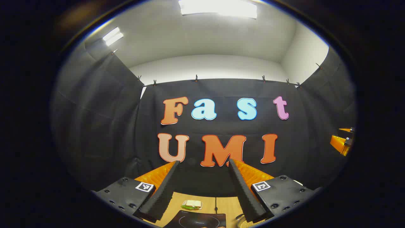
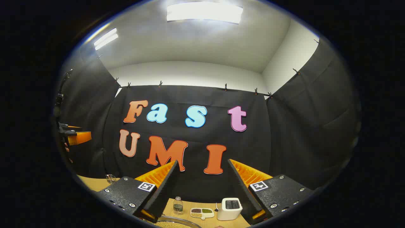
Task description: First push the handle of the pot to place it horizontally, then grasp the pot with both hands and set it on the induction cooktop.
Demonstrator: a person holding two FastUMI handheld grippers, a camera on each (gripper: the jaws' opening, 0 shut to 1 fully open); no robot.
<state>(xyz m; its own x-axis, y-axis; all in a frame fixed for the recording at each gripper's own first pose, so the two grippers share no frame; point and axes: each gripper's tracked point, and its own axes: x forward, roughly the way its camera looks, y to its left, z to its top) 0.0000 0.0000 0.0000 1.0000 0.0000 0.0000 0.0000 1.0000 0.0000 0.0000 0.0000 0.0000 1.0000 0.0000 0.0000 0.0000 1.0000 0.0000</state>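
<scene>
The black induction cooktop (image 1: 200, 219) lies on the wooden table at the bottom of the left gripper view, between my fingers and well below them. My left gripper (image 1: 204, 161) is open, held high, with nothing between its pads. My right gripper (image 2: 202, 161) is also open and holds nothing. At the bottom edge of the right gripper view a curved metal rim with tan contents shows, probably the pot (image 2: 173, 222); its handle is hidden. A thin metal loop (image 1: 239, 217) peeks out beside my left gripper's right finger.
A white and green pad (image 1: 192, 205) lies behind the cooktop. In the right gripper view a small bottle (image 2: 178, 205), a divided dish of beans (image 2: 202, 212) and a white toaster (image 2: 230, 209) stand on the table (image 2: 91, 183). The other gripper's orange finger (image 2: 77, 137) shows far left.
</scene>
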